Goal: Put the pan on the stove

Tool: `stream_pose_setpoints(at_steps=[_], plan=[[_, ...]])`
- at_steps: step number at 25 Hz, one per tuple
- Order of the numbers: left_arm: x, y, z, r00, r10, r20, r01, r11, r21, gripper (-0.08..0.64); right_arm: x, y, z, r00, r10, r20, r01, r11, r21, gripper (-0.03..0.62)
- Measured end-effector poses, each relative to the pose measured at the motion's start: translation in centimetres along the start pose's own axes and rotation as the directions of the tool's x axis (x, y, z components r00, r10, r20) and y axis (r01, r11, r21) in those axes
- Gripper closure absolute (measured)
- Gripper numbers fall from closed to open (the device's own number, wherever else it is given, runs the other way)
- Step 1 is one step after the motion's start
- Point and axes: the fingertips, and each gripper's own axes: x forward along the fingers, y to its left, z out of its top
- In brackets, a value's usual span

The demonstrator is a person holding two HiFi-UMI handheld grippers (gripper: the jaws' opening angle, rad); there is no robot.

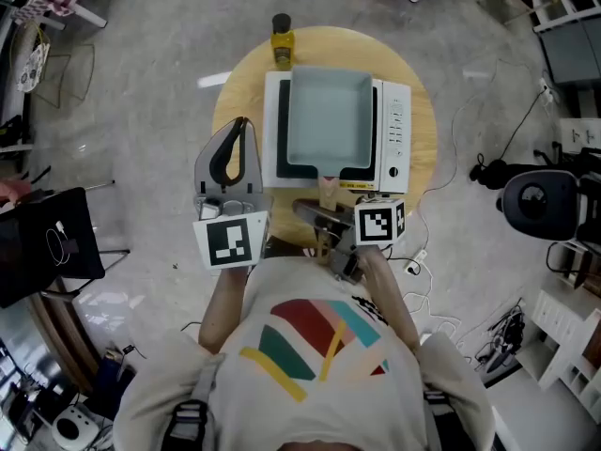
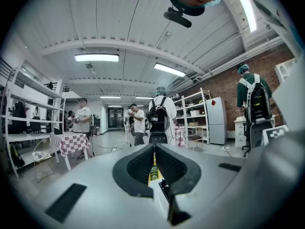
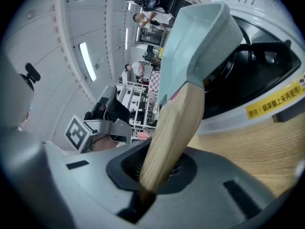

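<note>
The pan point(image 1: 327, 120), square and pale blue-green, lies over the black top of the white stove point(image 1: 394, 130) on the round wooden worktop point(image 1: 235, 83); whether it rests fully there I cannot tell. The right claw point(image 3: 157, 168) is clamped on its wooden handle point(image 3: 174, 123) at the near edge. The left claw point(image 1: 239, 130), closed and empty, hangs just left of the stove. A yellow bottle point(image 1: 281, 40) stands behind.
</note>
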Motion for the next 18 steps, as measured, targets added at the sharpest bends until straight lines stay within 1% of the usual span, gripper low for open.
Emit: stream_pose_setpoints(at_steps=[2, 5, 7, 8, 12, 14, 18], plan=[[0.1, 0.0, -0.2, 1.0, -0.002, -0.006, 0.002, 1.0, 0.003, 0.551, 0.0, -0.5, 0.1, 1.0, -0.005, -0.001, 0.005, 1.0, -0.005, 0.584], [0.4, -0.1, -0.5, 1.0, -0.005, -0.015, 0.005, 1.0, 0.003, 0.551, 0.1, -0.7, 0.1, 1.0, 0.009, -0.001, -0.009, 1.0, 0.01, 0.586], [0.6, -0.1, -0.6, 1.0, -0.006, -0.018, 0.006, 1.0, 0.001, 0.551, -0.2, -1.5, 0.0, 1.0, -0.006, -0.004, 0.006, 1.0, 0.007, 0.588], [0.7, -0.2, -0.7, 1.0, -0.007, -0.021, 0.007, 1.0, 0.001, 0.551, -0.2, -1.7, 0.1, 1.0, 0.0, 0.003, 0.0, 1.0, 0.012, 0.588], [0.9, -0.3, -1.0, 1.0, -0.013, -0.029, 0.013, 1.0, 0.006, 0.551, 0.0, -0.8, 0.7, 0.996, 0.076, 0.051, -0.078, 0.996, 0.032, 0.589], [1.0, -0.5, -1.0, 0.999, -0.018, -0.029, 0.018, 1.0, 0.007, 0.551, 0.1, -0.6, 0.7, 0.994, 0.09, 0.054, -0.092, 0.995, 0.025, 0.588], [1.1, -1.0, -0.8, 0.999, -0.027, -0.029, 0.027, 1.0, 0.01, 0.551, 0.0, -0.7, 0.2, 0.997, 0.071, 0.031, -0.071, 0.997, -0.01, 0.588]])
